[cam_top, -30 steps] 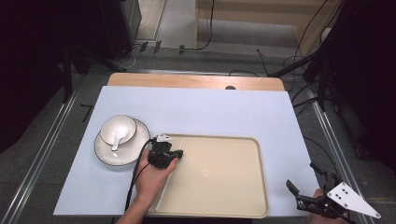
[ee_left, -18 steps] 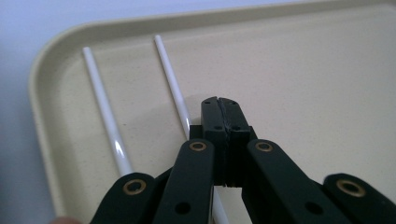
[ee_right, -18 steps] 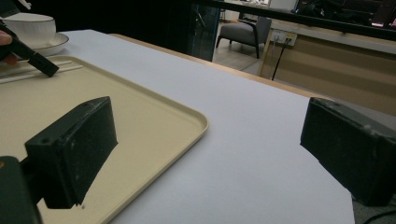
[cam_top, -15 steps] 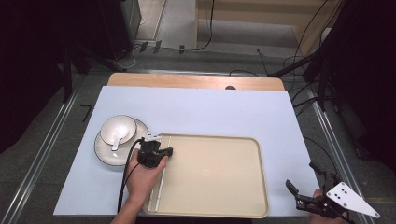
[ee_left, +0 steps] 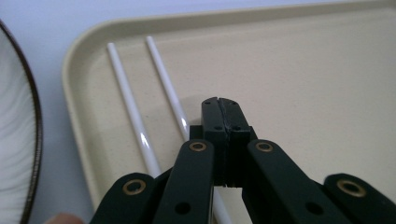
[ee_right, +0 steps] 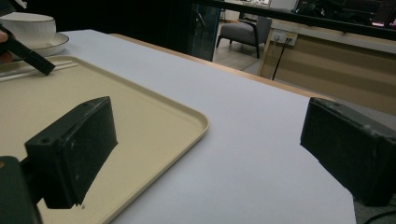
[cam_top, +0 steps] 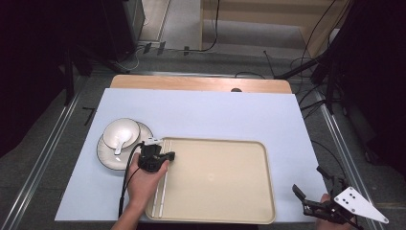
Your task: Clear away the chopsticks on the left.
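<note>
A beige tray (cam_top: 215, 177) lies at the table's near middle. Two white chopsticks (cam_top: 162, 191) rest side by side along its left edge. My left gripper (cam_top: 171, 155), held in a hand, hovers over their far part. In the left gripper view it (ee_left: 223, 105) is shut with nothing visible between the jaws, just right of the chopsticks (ee_left: 126, 88); one stick passes under it. My right gripper (cam_top: 311, 199) stands wide open off the tray's near right corner; in its own view it (ee_right: 210, 149) holds nothing, above the blue tabletop beside the tray (ee_right: 140, 116).
A white bowl (cam_top: 122, 132) with a spoon (cam_top: 118, 146) in it sits on a dark-rimmed plate (cam_top: 106, 158) left of the tray. A pale blue sheet (cam_top: 215, 115) covers the table, with a wooden strip (cam_top: 191, 84) at the far edge. Cables lie on the floor beyond.
My left gripper has shifted a little to the left, over the chopsticks at the tray's left edge. The right gripper has stayed in place.
</note>
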`<action>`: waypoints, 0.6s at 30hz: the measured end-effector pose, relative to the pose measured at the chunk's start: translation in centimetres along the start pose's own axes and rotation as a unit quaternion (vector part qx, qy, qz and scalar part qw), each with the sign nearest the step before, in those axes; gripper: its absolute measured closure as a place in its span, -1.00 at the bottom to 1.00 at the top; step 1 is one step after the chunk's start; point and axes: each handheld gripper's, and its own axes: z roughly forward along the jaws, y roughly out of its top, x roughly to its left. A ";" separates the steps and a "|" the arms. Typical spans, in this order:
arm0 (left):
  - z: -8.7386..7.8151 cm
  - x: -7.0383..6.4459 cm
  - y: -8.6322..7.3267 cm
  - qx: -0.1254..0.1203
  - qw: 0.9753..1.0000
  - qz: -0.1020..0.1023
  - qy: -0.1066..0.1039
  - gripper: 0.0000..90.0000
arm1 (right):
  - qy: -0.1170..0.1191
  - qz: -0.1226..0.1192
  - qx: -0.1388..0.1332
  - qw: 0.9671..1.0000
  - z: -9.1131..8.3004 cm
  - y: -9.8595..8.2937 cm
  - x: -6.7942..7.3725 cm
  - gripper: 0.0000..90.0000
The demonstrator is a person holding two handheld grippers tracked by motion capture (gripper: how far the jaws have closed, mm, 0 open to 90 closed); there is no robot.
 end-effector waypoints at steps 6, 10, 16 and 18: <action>-1.3 -0.6 0.3 -0.014 1.000 0.015 -0.018 0.59 | -0.001 -0.001 -0.001 1.000 0.0 0.0 -0.1 -0.92; -2.2 -0.8 0.7 -0.012 0.999 0.018 -0.031 0.04 | -0.003 0.001 0.001 1.000 -0.1 -0.1 -0.1 -0.92; -3.0 -0.9 0.8 -0.011 0.999 0.019 -0.045 -0.86 | -0.002 0.000 0.003 1.000 -0.1 -0.1 -0.1 -0.92; -3.2 -0.8 0.7 -0.016 0.998 0.021 -0.050 -1.00 | -0.002 -0.002 0.003 1.000 -0.1 -0.1 0.0 -0.92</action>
